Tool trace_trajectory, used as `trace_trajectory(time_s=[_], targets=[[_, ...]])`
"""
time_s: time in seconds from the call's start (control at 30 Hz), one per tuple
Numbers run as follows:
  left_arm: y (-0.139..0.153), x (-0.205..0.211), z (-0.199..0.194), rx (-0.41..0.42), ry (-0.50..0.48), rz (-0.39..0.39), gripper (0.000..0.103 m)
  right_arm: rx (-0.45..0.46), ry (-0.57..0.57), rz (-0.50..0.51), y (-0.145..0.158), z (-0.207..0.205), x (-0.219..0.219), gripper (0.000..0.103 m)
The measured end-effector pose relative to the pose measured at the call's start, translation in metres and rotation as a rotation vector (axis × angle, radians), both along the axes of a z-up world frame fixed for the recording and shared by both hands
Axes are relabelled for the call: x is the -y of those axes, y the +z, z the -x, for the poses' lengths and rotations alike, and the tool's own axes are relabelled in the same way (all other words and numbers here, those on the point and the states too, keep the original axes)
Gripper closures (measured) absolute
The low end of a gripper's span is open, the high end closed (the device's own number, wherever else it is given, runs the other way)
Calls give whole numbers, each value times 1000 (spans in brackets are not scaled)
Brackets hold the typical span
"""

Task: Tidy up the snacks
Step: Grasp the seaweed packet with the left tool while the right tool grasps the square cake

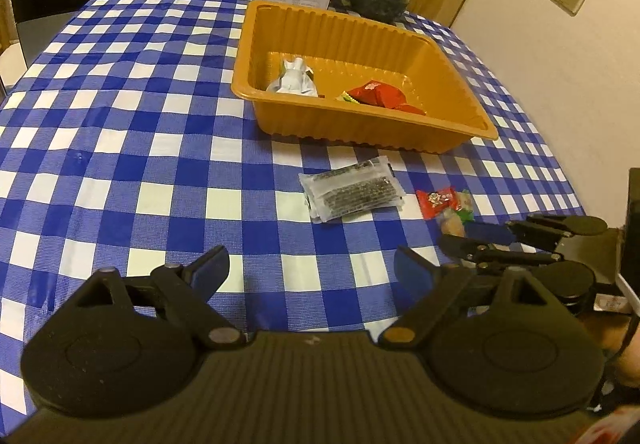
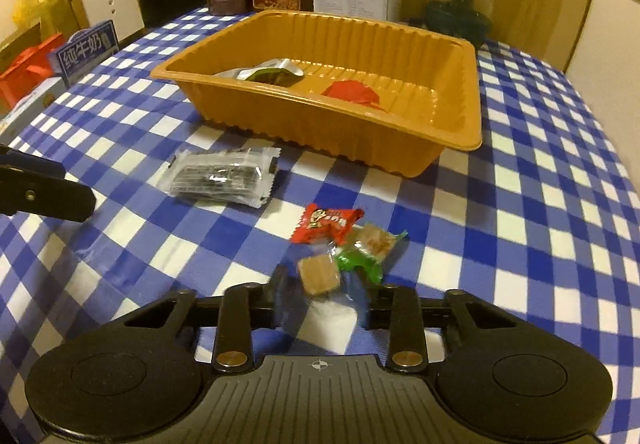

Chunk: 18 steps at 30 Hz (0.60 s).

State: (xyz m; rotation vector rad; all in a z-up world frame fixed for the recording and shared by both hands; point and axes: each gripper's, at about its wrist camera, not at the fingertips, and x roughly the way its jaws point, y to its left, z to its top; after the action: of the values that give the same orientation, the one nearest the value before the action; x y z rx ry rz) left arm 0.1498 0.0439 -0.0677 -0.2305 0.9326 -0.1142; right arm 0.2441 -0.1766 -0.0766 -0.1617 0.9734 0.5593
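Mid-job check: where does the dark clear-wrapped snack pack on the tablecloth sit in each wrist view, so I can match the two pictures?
Left wrist view: dark snack pack lies right of centre, on the cloth just in front of the orange tray's near wall.
Right wrist view: the dark snack pack lies left of centre, in front of the tray's near-left corner.
Shared landmark: the orange tray, behind the pack in both.

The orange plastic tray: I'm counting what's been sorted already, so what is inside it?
Inside the orange plastic tray: a white wrapped snack and a red wrapped snack. The near wall hides part of the floor.
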Motion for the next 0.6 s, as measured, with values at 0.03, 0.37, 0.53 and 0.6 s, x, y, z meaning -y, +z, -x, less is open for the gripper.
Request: trace_trajectory(time_s=[0.03,0.37,0.53,0.6], targets=[[0,0,0,-1,-2,-2,15,-6,-5,-3,1,2,0,78],[0,3,-11,22,-75,-56,15,-12,-74,-30,4,5,-6,77],[-1,6,-22,45,-140,-90,15,21,-73,-24,2,5,-13,77],[-2,8,-26,54,-168,-110,15,23,-82,-28,1,4,-14,77]])
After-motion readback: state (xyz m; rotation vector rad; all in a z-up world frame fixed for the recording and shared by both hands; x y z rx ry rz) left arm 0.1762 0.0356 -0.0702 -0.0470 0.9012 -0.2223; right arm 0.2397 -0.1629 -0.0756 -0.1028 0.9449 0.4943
